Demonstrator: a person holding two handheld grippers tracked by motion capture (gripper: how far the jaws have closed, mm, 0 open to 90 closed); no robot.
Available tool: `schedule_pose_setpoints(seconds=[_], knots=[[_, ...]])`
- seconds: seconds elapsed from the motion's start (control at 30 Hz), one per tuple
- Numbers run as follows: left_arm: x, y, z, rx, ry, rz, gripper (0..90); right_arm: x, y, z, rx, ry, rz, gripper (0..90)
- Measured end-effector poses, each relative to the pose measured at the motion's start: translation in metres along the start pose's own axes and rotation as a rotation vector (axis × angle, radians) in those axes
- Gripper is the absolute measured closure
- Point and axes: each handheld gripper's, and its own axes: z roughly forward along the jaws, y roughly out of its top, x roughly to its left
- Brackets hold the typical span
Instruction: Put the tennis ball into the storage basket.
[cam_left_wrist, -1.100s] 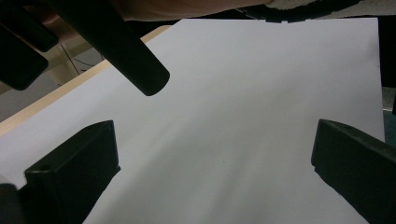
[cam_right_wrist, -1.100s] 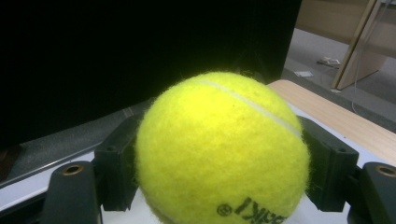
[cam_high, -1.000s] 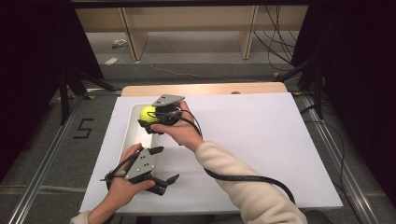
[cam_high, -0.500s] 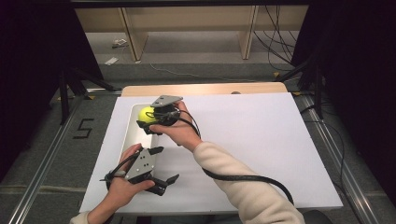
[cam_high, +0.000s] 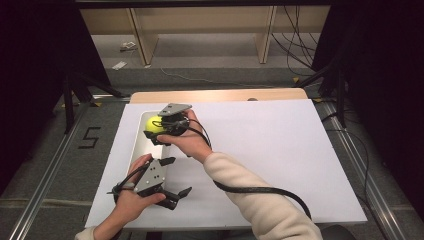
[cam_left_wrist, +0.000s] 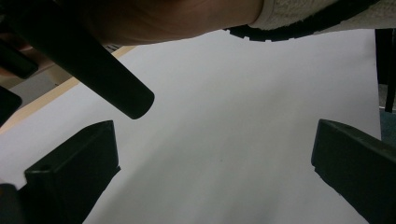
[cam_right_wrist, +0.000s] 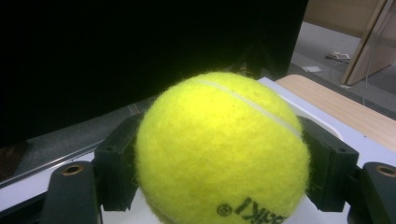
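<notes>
Tennis ball (cam_right_wrist: 222, 149) between right jaws

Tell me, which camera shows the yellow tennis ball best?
The right gripper view: the tennis ball is close up between the right hand-held gripper's jaws, seam and print visible. The high view gives a small yellow patch above the white tray.

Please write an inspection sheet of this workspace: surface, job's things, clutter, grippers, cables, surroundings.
Surface: white sheet covering a wooden table.
Job's things: yellow tennis ball over a white tray.
Clutter: nothing seen on the sheet.
Grippers: right hand-held gripper shut on the tennis ball; left hand-held gripper open, holding nothing.
Cables: black cable trailing under the right sleeve.
Surroundings: grey floor, a marked 5, wooden frame behind.
</notes>
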Motion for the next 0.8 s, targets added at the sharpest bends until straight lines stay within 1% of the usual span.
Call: schedule_pose_setpoints(seconds=[0.33,0.8], knots=[[-0.0001,0.0002,-0.0002,0.000,-0.001,0.000,0.1,0.0020,0.0008,0.0046,0.007,0.009,-0.005,26.5],[0.0001,-0.0001,-0.0004,0.002,-0.003,0.002,0.1,0.0030,0.0026,0.0057,0.013,0.018,-0.011,26.5]])
